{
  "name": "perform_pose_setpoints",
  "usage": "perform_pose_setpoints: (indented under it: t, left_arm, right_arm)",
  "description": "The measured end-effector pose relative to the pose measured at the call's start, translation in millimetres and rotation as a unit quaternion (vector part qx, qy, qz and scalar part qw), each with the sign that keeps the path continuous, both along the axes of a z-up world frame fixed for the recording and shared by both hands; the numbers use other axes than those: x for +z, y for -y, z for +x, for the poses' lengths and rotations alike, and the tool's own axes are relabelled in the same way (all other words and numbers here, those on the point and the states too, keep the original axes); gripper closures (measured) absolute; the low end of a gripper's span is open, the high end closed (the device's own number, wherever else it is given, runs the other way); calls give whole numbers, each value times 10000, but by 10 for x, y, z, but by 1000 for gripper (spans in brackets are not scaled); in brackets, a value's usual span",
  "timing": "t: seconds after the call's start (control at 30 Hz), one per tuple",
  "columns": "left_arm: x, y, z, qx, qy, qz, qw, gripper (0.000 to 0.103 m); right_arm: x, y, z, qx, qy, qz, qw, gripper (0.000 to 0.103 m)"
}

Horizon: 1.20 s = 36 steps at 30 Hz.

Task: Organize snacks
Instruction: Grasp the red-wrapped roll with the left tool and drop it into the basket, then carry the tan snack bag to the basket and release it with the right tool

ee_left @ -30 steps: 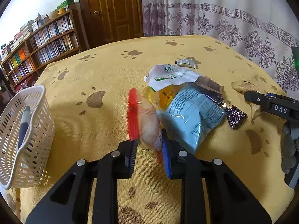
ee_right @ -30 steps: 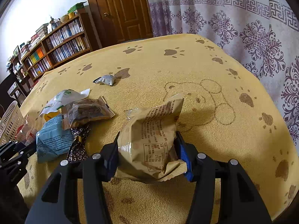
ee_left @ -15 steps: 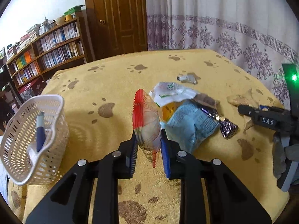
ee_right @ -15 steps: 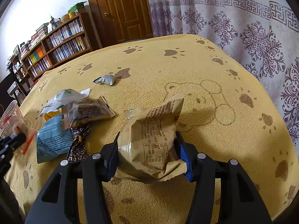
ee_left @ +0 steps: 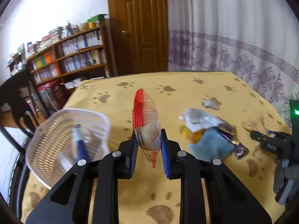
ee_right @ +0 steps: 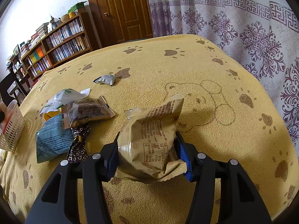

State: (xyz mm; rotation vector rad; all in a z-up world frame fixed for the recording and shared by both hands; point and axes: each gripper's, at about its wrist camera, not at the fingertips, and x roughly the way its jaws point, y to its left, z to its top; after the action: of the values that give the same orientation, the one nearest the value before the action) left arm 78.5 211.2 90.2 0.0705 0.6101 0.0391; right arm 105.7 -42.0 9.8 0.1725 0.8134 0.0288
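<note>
My left gripper (ee_left: 148,145) is shut on a clear snack packet with a red serrated edge (ee_left: 146,123), held upright above the yellow cloth, just right of the white perforated basket (ee_left: 61,141). A blue-and-white item (ee_left: 79,145) stands in the basket. My right gripper (ee_right: 147,155) is shut on a tan snack bag (ee_right: 151,140) low over the cloth. A pile of snacks lies on the table: a light blue bag (ee_right: 52,141), a brown striped packet (ee_right: 86,112), a white-green packet (ee_right: 63,99) and a dark patterned wrapper (ee_right: 78,145).
A small silver packet (ee_right: 105,79) lies apart, farther back on the paw-print cloth (ee_right: 186,65). A bookshelf (ee_left: 71,56), a wooden door (ee_left: 142,28) and a patterned curtain (ee_right: 243,28) stand behind the table. The right gripper's body (ee_left: 274,145) shows at the right edge of the left wrist view.
My left gripper lifted the red-edged packet off the pile and carried it left toward the basket, which now looms closer. The right gripper and its tan bag stayed still.
</note>
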Motion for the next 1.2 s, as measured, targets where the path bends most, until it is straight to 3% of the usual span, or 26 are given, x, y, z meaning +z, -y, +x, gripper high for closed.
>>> perform_pose_setpoints:
  t: [0.6,0.63,0.67,0.73,0.87,1.07,1.2]
  left_arm:
    - [366,-985,5,1442,276,-255,9888,78]
    - [383,-1017,-1,1506,299,-247,9878,74]
    - [385,-1023,-1,1529,301,-264,9874,62]
    - [407,-1064,-31,1618,361,-307,9857,47]
    - [439,-1044,-63,1643,437,-287,9850,31]
    - [470,-1036,-82,1653,509,-357,9843,8]
    - [474,-1075,-85,1716,495,-450,9829,6]
  right_arm:
    - [2,-1,0,8,2,-9,10000,48]
    - [2,-2,0,8,2,-10,10000,48]
    - [2,-3,-1,10,2,-8,10000,48]
    - [2,-2,-1,7,3,-11,10000,48]
    - [2,-3,-1,7,3,-11,10000,48]
    - [1,-5,-3,4,5,-12,10000,48]
    - [0,-4,-3,4,6,-11,10000,48]
